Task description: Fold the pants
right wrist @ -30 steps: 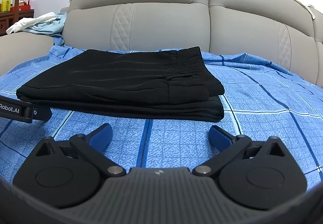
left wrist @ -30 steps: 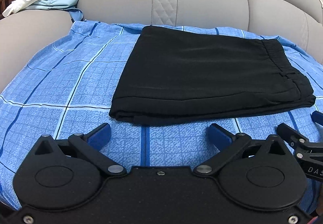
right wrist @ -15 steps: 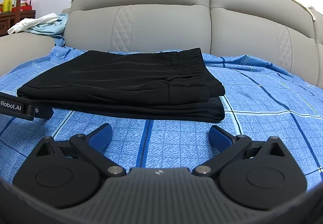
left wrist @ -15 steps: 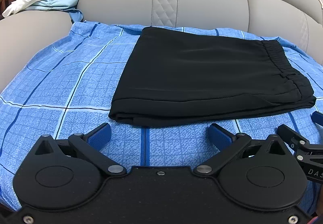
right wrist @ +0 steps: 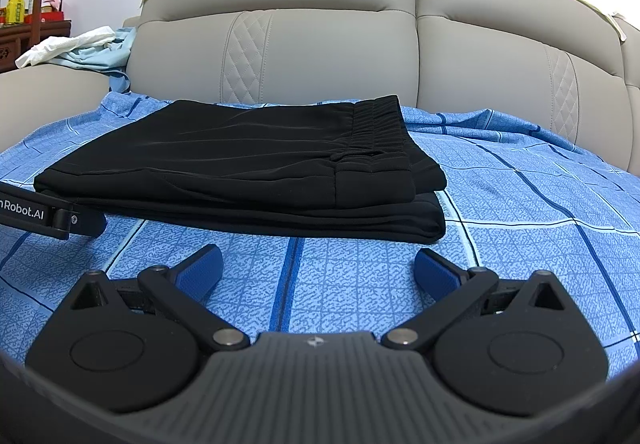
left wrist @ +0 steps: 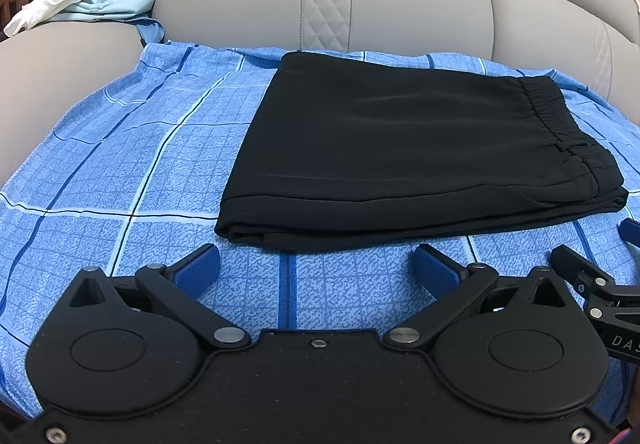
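Over the last second little changed: the pants (left wrist: 404, 148) stayed folded flat on the sheet (left wrist: 120, 172), and our left gripper (left wrist: 316, 264) and right gripper (right wrist: 318, 264) kept their fingers apart just short of them, so we judged folding finished.

We see the black, soft-fabric pants with an elastic, gathered waistband (left wrist: 416, 148) folded into a flat, layered rectangle. The waistband lies at its right end, the folded edge at its left; layered edges face us, the upper layer shorter.
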